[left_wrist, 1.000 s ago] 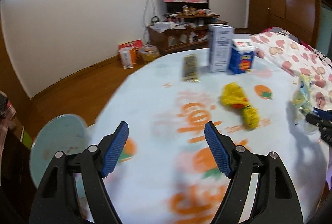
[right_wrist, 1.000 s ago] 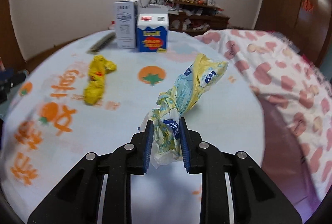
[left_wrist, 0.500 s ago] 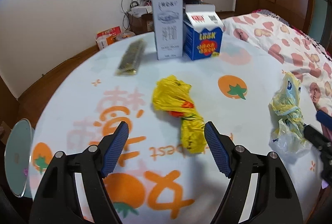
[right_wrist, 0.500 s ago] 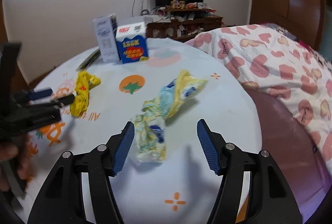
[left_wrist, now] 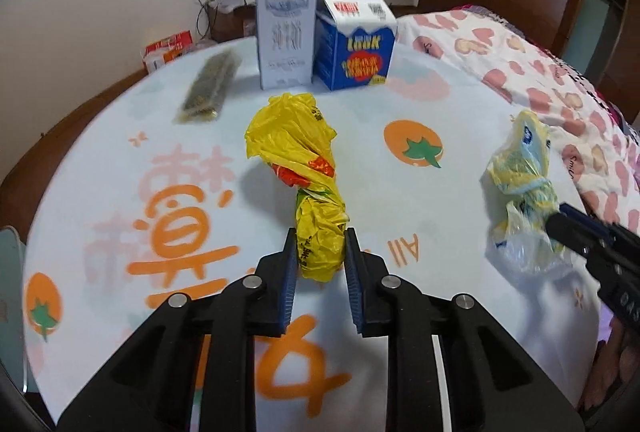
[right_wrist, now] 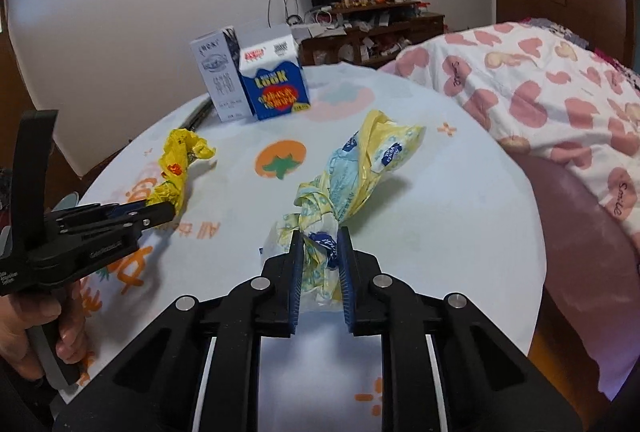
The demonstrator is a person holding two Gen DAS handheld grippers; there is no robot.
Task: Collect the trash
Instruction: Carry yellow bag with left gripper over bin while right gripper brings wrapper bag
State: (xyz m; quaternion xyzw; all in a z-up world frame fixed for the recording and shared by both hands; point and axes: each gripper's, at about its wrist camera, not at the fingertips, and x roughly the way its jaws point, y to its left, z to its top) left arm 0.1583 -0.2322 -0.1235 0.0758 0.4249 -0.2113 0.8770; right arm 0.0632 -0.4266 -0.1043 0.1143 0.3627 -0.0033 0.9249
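Left tongs [left_wrist: 320, 252] have just been closing and now clench the near end of the yellow bag [left_wrist: 298, 168], its crumpled plastic squeezed between the blue pads [left_wrist: 289, 284]; the bag lies on the worktop [left_wrist: 400, 216] about midway across, its far end pointing toward the two cartons. Right tongs [right_wrist: 319, 256] have likewise just been closing and now grip the knotted near end of the pale bag [right_wrist: 360, 168], a twisted yellow-and-blue plastic bundle; that bag lies toward the worktop's right edge, its far end lifted a little off the cloth and casting a shadow under it. In the right wrist view the left tongs come in from the left edge, with a hand [right_wrist: 36, 328] on their handle; in the left wrist view the right tongs show at the right edge, their tips at the pale bag. A grey carton [left_wrist: 285, 28] and a blue carton [left_wrist: 354, 40] stand upright side by side at the worktop's far edge, touching or nearly so; a flat dark packet [left_wrist: 208, 88] lies at the far left, apart from them. The worktop is round, covered with a white cloth printed with orange tomatoes and lettering; a heart-print quilt [right_wrist: 560, 96] lies just beyond its right edge.
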